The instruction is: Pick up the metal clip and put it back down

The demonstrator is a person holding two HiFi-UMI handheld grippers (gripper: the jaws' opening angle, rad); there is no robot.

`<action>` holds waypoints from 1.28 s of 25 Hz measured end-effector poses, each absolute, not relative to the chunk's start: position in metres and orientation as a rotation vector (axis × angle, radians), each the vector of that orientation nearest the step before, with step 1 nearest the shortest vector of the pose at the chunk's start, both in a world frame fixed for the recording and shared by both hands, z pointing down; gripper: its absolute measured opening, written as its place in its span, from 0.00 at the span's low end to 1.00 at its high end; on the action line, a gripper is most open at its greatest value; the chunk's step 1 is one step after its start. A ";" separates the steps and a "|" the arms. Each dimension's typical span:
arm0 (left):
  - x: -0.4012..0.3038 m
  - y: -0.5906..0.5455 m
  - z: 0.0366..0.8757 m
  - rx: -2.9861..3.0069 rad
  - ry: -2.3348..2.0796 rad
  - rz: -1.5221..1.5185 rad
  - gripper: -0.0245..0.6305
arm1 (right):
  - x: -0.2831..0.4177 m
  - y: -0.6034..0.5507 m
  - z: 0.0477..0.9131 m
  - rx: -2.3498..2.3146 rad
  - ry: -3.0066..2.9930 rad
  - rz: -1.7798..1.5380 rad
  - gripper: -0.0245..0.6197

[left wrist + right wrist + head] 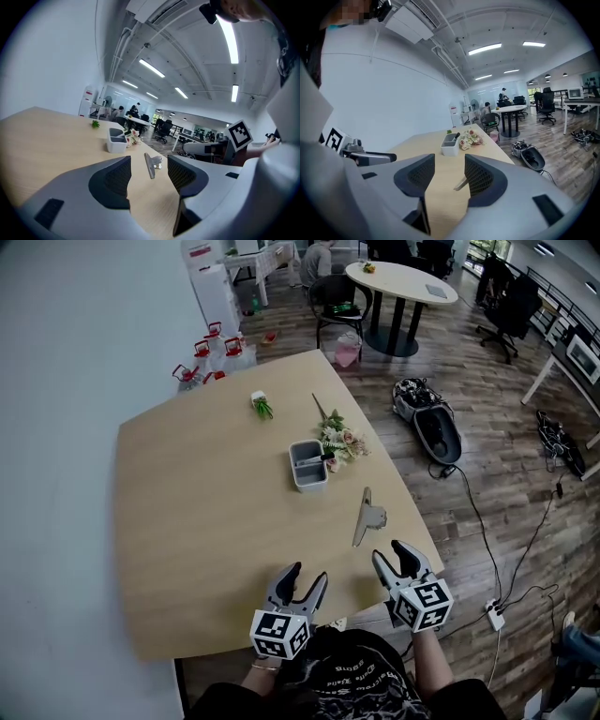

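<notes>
**Clip on table, ahead of two open grippers**

Head view: the clip lies flat on the table near its right edge, its long axis running near to far. The right gripper sits just near of it and slightly to its right. The left gripper is farther off, with the clip to its far right. The right hand is therefore judged better placed.

Left gripper view: jaws spread and empty. The clip shows in the gap, but lies beyond the tips.

Right gripper view: jaws spread, gripping nothing. The clip peeks out by the right jaw's inner edge, ahead of the pads, which do not touch it.
</notes>
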State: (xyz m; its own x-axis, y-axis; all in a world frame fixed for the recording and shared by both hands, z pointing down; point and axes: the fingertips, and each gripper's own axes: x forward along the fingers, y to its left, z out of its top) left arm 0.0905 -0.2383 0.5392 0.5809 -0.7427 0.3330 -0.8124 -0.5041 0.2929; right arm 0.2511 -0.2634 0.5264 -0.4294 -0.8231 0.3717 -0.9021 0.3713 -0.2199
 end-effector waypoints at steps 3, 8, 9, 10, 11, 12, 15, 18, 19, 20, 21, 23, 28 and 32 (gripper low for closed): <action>0.083 -0.237 0.536 2.386 -1.291 0.214 0.41 | 0.260 -0.286 0.533 1.574 -2.393 0.628 0.37; 0.069 -0.236 0.535 2.361 -1.345 0.228 0.41 | 0.278 -0.324 0.555 1.587 -2.283 0.699 0.37; 0.064 -0.236 0.535 2.348 -1.374 0.228 0.41 | 0.281 -0.330 0.561 1.579 -2.257 0.707 0.37; 0.060 -0.236 0.534 2.334 -1.401 0.227 0.41 | 0.283 -0.336 0.569 1.566 -2.233 0.716 0.37; 0.055 -0.236 0.535 2.321 -1.422 0.227 0.41 | 0.283 -0.342 0.578 1.549 -2.212 0.732 0.37; 0.052 -0.236 0.535 2.311 -1.436 0.229 0.41 | 0.284 -0.347 0.588 1.532 -2.192 0.757 0.37; 0.047 -0.237 0.537 2.296 -1.462 0.237 0.41 | 0.289 -0.362 0.615 1.517 -2.120 0.849 0.37; 0.041 -0.232 0.538 2.267 -1.490 0.249 0.41 | 0.292 -0.371 0.635 1.504 -2.064 0.943 0.37; 0.039 -0.231 0.538 2.257 -1.496 0.254 0.41 | 0.291 -0.373 0.639 1.498 -2.059 0.980 0.37; 0.038 -0.229 0.539 2.249 -1.503 0.259 0.41 | 0.291 -0.376 0.642 1.495 -2.054 1.016 0.37; 0.037 -0.228 0.540 2.240 -1.509 0.264 0.41 | 0.291 -0.379 0.644 1.492 -2.048 1.049 0.37; 0.035 -0.227 0.541 2.223 -1.523 0.268 0.41 | 0.291 -0.384 0.650 1.487 -2.028 1.117 0.36; 0.035 -0.224 0.548 2.192 -1.541 0.269 0.41 | 0.290 -0.389 0.661 1.482 -1.981 1.270 0.21; 0.038 -0.222 0.551 2.179 -1.537 0.266 0.41 | 0.288 -0.392 0.657 1.509 -2.022 1.420 0.15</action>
State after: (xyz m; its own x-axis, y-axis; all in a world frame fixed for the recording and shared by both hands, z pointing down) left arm 0.0379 -0.2219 0.5505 0.3577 -0.8398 0.4084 -0.9282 -0.2719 0.2538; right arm 0.2883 -0.3921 0.6566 -0.4347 -0.5974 0.6739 -0.8366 -0.0090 -0.5477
